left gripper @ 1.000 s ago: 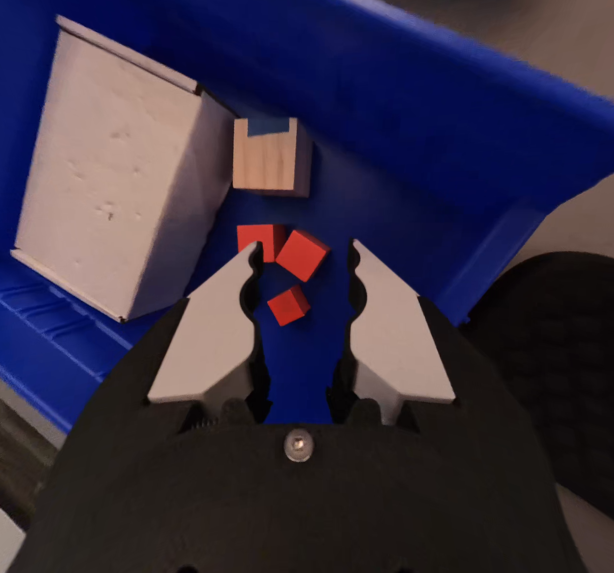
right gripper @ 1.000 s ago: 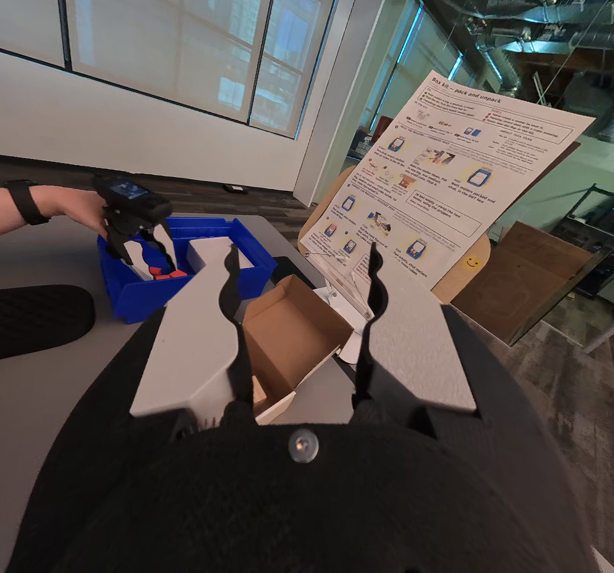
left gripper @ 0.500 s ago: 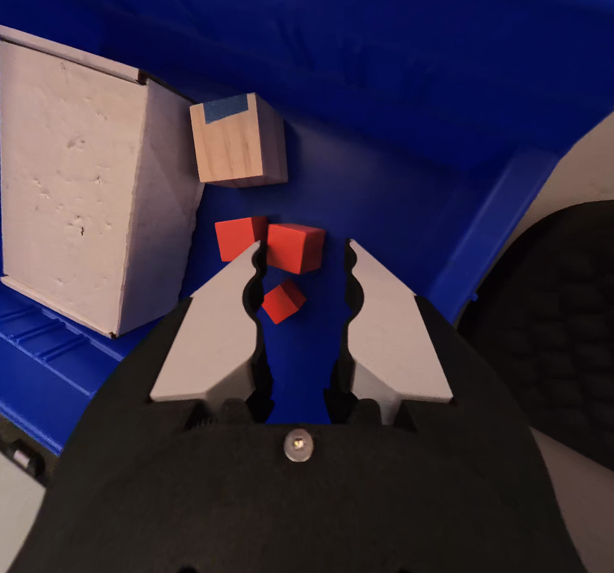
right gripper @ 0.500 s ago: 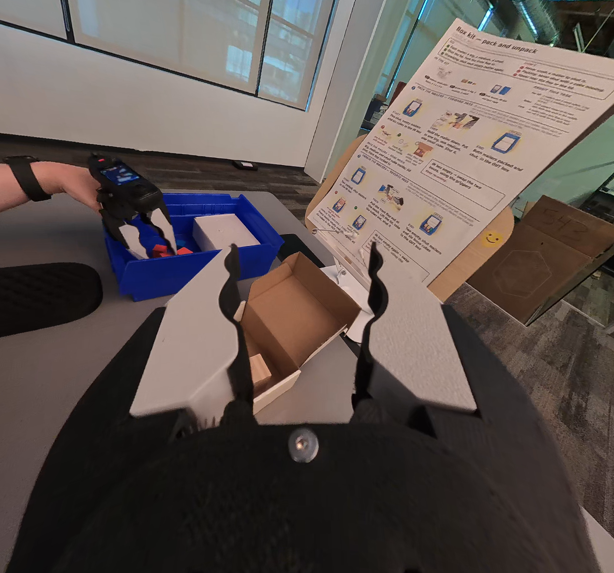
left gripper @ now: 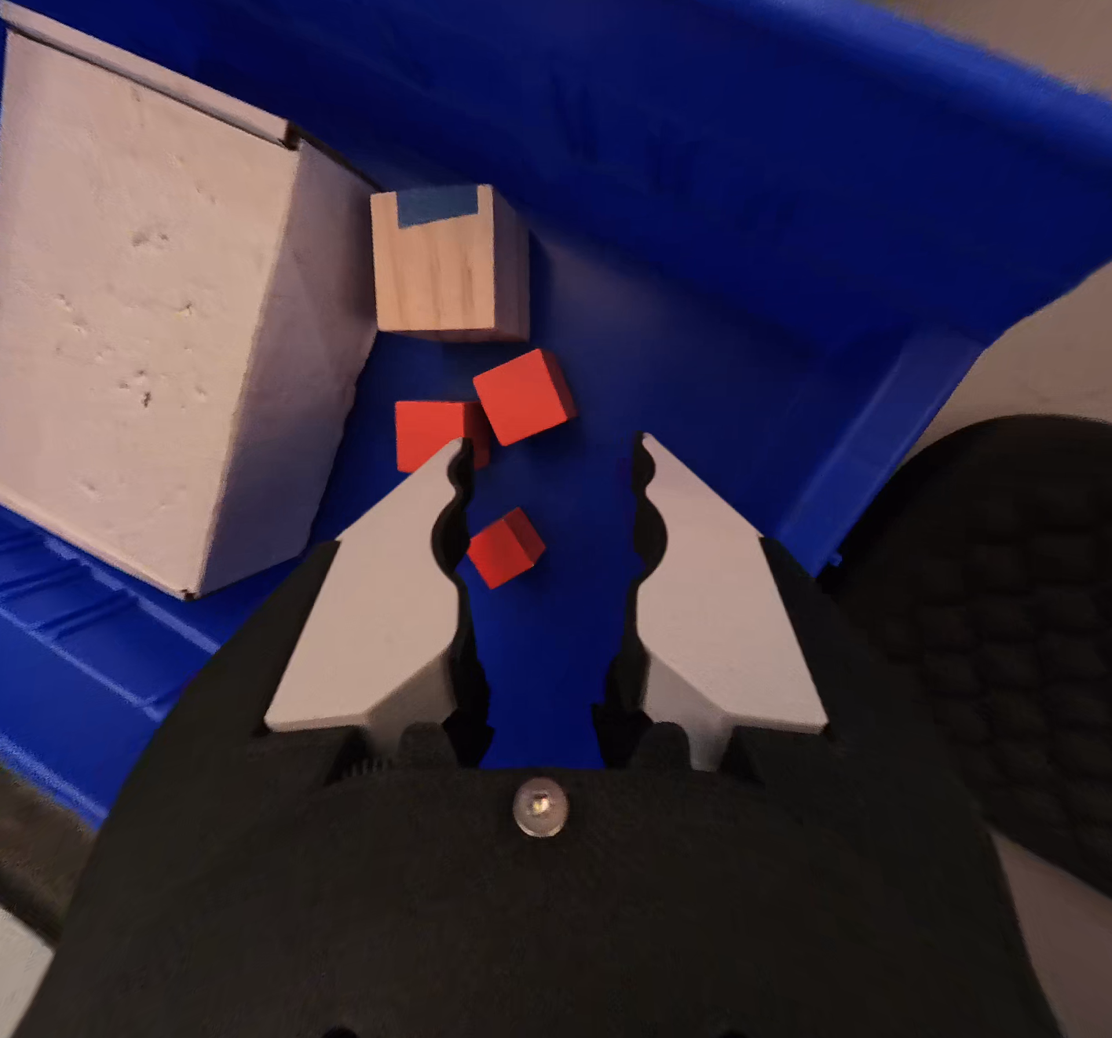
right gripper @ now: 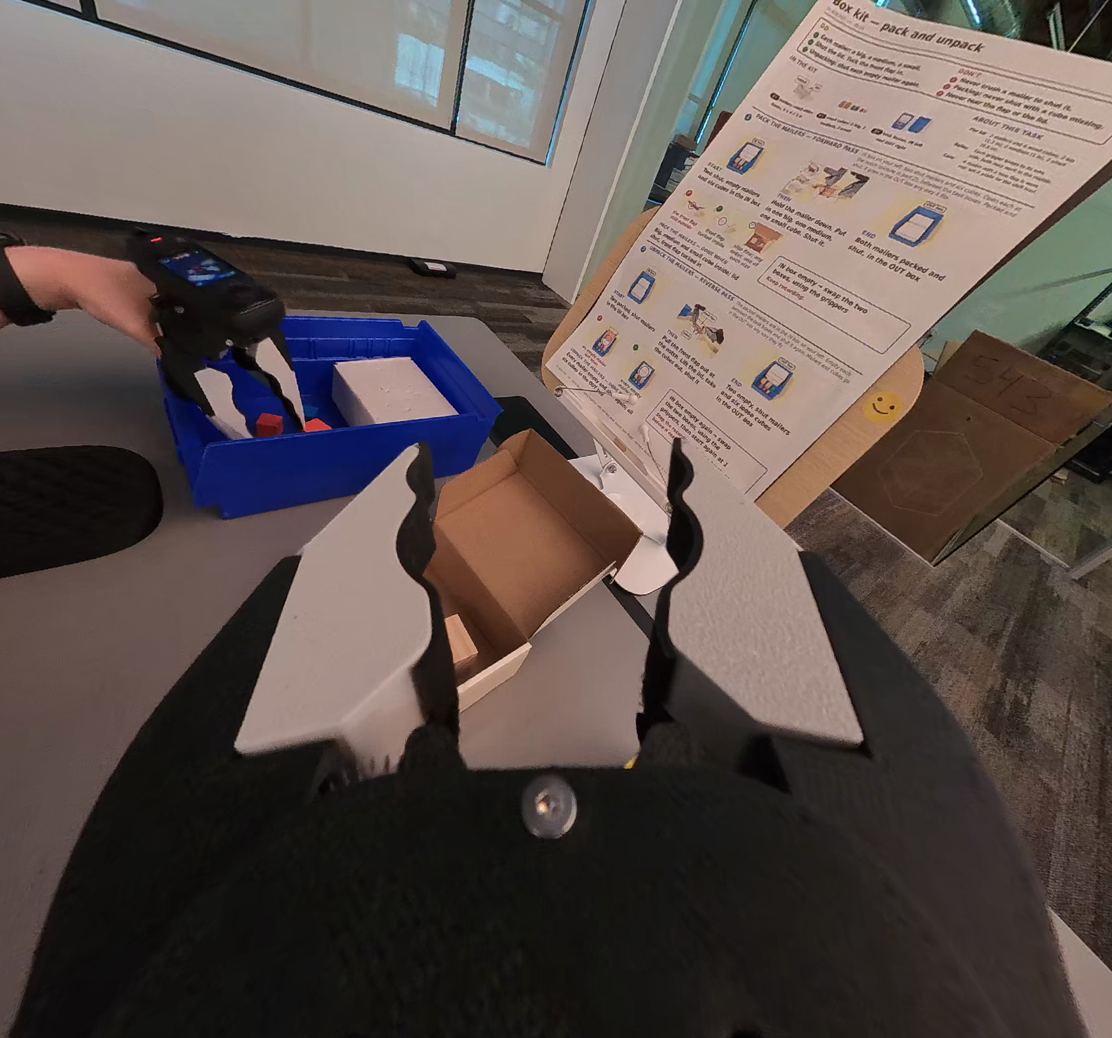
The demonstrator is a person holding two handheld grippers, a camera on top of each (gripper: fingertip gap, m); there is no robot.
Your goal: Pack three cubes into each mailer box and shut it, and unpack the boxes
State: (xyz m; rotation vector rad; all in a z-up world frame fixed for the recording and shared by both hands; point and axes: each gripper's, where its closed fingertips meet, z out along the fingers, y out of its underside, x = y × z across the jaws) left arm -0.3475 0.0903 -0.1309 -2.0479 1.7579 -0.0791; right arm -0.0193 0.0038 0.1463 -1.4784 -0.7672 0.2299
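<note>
In the left wrist view my left gripper (left gripper: pixel 550 449) is open and empty, pointing down into a blue bin (left gripper: pixel 692 178). A small red cube (left gripper: pixel 504 549) lies between its fingers, nearer the left one. Two bigger red cubes (left gripper: pixel 522 396) (left gripper: pixel 430 434) lie just past the tips, and a wooden cube with blue tape (left gripper: pixel 436 269) beyond them. A shut white mailer box (left gripper: pixel 150 311) lies at the left. In the right wrist view my right gripper (right gripper: pixel 550 458) is open and empty above an open mailer box (right gripper: pixel 529 533) holding a wooden cube (right gripper: pixel 460 645). The left gripper (right gripper: pixel 253 401) shows in the bin (right gripper: pixel 337 467) there.
A black padded mat (right gripper: pixel 66 503) lies left of the bin on the grey table (right gripper: pixel 150 636). A slanted instruction board (right gripper: pixel 842 239) on a white stand rises behind the open mailer. A brown cardboard box (right gripper: pixel 975 443) sits on the floor at the right.
My left gripper has pulled back a little and shifted right, so the bigger red cubes now lie past its tips. My right gripper has moved closer above the open mailer.
</note>
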